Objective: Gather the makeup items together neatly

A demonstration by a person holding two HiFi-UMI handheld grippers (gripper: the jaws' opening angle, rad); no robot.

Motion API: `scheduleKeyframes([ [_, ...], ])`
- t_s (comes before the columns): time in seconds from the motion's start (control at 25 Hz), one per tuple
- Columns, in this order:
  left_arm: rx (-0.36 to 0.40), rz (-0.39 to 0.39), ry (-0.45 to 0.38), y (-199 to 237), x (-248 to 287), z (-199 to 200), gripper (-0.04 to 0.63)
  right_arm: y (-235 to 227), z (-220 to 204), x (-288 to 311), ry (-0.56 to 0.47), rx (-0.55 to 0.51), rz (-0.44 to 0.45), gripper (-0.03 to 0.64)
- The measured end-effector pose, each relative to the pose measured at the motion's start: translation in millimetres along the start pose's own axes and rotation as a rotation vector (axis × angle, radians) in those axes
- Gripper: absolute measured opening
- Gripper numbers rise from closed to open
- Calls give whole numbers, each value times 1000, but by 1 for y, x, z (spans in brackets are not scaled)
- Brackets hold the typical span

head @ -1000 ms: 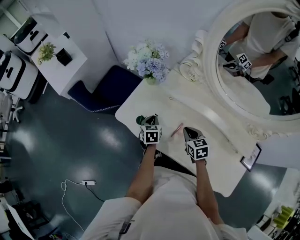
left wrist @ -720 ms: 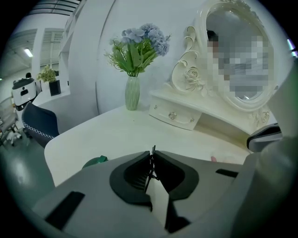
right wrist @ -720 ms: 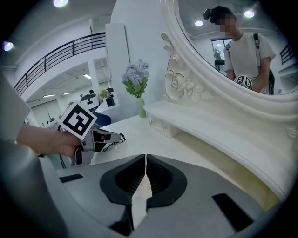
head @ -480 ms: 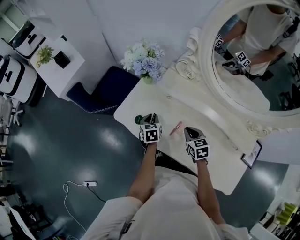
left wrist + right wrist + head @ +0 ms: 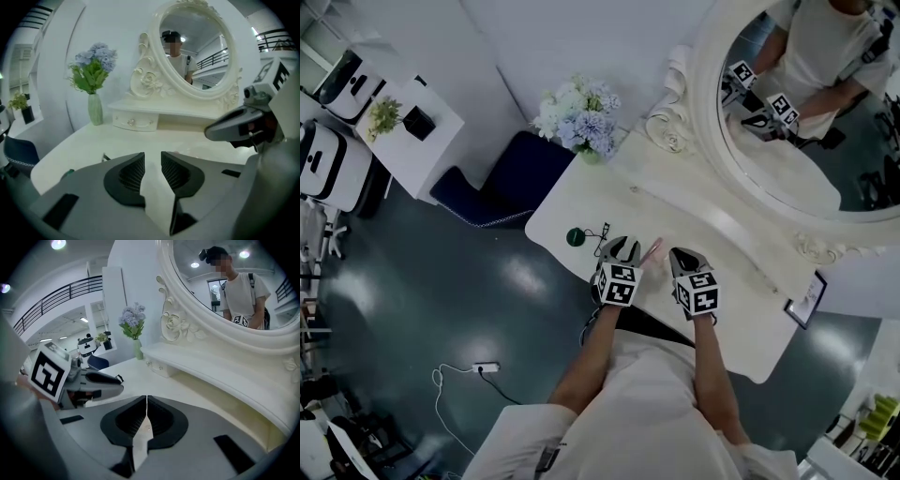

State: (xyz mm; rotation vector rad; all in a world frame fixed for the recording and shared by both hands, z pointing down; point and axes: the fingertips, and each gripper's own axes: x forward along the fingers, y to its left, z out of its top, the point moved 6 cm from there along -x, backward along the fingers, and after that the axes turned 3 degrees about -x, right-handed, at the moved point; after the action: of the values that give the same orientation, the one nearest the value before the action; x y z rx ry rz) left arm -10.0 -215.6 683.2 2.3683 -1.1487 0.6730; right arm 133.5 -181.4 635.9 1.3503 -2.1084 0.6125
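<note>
A small green round item (image 5: 575, 237) lies on the white dressing table (image 5: 712, 234) near its left edge, with a thin black item (image 5: 605, 228) just beyond it. A pink stick (image 5: 653, 250) lies between my two grippers. My left gripper (image 5: 621, 247) hovers right of the green item, apart from it; its jaws are opening (image 5: 153, 161) and only bare tabletop shows between them. My right gripper (image 5: 682, 255) sits beside it with its jaws shut together (image 5: 146, 411) and nothing in them. The green item (image 5: 69, 173) peeks out at the left gripper view's lower left.
A vase of blue and white flowers (image 5: 577, 108) stands at the table's far left corner. An ornate oval mirror (image 5: 806, 103) and a low drawer shelf (image 5: 136, 122) fill the back. A small picture frame (image 5: 803, 305) lies at the right edge. A blue chair (image 5: 511, 178) stands beside the table.
My left gripper has moved right, away from the green round item, which now lies uncovered on the table. The right gripper has stayed almost still.
</note>
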Motion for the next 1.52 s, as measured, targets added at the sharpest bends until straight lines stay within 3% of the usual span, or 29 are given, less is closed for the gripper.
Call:
scheduleKeyframes([
  [0.2,84,-121,115,-36,10,-30,120,-2,0,-2,0,5,-9,42],
  [0.4,102,-142,192,-44,19,-40,118,-6,-5,-4,-1,22,-22,42],
  [0.56,116,-112,213,-39,20,-41,86,-7,-5,-5,1,32,-30,41],
  [0.64,104,-101,215,-35,20,-40,51,-9,-5,-5,-1,34,-32,41],
  [1.08,31,-81,134,-27,14,-26,48,-8,1,-2,-6,28,-30,42],
  [1.52,-104,77,105,10,6,-21,48,-7,4,3,-4,20,-18,43],
])
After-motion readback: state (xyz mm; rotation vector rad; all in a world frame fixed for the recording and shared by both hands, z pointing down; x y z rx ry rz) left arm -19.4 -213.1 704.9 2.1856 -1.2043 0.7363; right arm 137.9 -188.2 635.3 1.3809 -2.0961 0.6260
